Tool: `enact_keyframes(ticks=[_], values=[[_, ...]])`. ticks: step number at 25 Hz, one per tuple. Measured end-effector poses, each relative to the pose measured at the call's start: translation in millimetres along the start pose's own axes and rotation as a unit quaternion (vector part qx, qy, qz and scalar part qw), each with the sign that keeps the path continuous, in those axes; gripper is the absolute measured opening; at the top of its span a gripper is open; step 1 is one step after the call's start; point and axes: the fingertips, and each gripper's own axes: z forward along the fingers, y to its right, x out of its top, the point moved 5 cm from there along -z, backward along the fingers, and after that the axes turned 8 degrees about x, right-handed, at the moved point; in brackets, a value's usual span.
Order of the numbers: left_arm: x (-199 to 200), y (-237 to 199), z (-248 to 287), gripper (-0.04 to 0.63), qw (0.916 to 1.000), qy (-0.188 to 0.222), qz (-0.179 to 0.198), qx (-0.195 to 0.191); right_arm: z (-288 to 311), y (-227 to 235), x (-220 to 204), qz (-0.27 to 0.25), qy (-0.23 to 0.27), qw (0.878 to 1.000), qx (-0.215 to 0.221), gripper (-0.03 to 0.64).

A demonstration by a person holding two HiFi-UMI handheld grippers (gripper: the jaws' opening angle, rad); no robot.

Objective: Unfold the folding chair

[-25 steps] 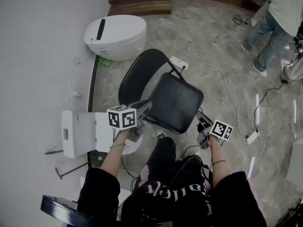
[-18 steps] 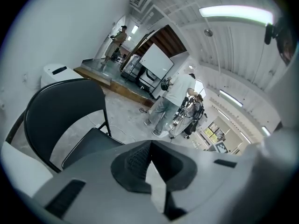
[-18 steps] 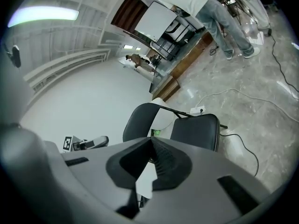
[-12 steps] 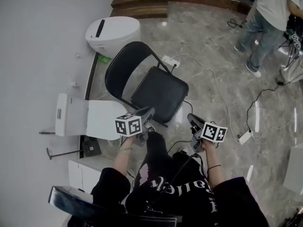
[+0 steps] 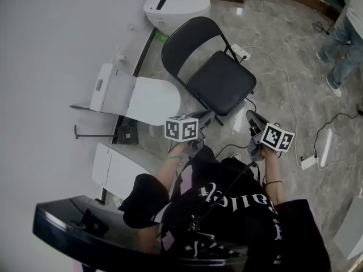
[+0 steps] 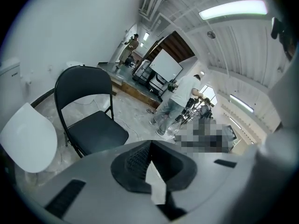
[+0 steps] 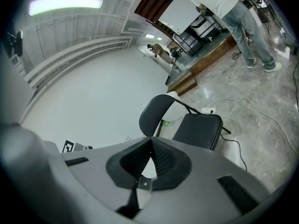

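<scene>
The left gripper (image 5: 205, 119) has its jaws pressed together with nothing between them; in the left gripper view the two dark ribbed pads (image 6: 138, 158) meet along a single line. The right gripper (image 5: 253, 118) is likewise pressed together and empty, its pads (image 7: 163, 158) touching in the right gripper view. Both grippers are held in front of the person's chest, the left beside the right, each pointing forward and slightly downward toward the folding chair (image 5: 221, 83). Neither touches it. The chair stands unfolded on the marbled floor (image 5: 283, 95) just beyond the gripper tips, its black seat flat and its black curved backrest upright on the far side, on a thin dark metal frame. The left gripper view shows the chair (image 6: 96, 132) to the left of the jaws, and the right gripper view shows it (image 7: 198, 129) just above and right of them. To the left of the chair, along the white wall (image 5: 57, 50), a white oval lid (image 5: 153, 100) lies beside a white box-shaped unit, and a white rounded casing (image 5: 176, 5) sits farther back behind the chair. A white power strip (image 5: 240, 52) lies on the floor by the chair's far right leg, with a white cable running from it across the floor. Another person's legs (image 5: 343, 38) stand well apart at the right edge.
</scene>
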Motion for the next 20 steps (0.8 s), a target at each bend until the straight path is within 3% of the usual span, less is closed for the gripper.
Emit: enact_keyframes(ticks=[9, 20], values=[[35, -25, -41, 0.003, 0.9982, 0.046, 0.003, -0.038, 43, -62, -9, -0.037, 0.015, 0.999, 0.002, 0.014], [37, -93, -99, 0.003, 0.9934, 0.016, 0.032, -0.109, 118, -141, -66, -0.059, 0.060, 0.996, -0.034, 0.014]])
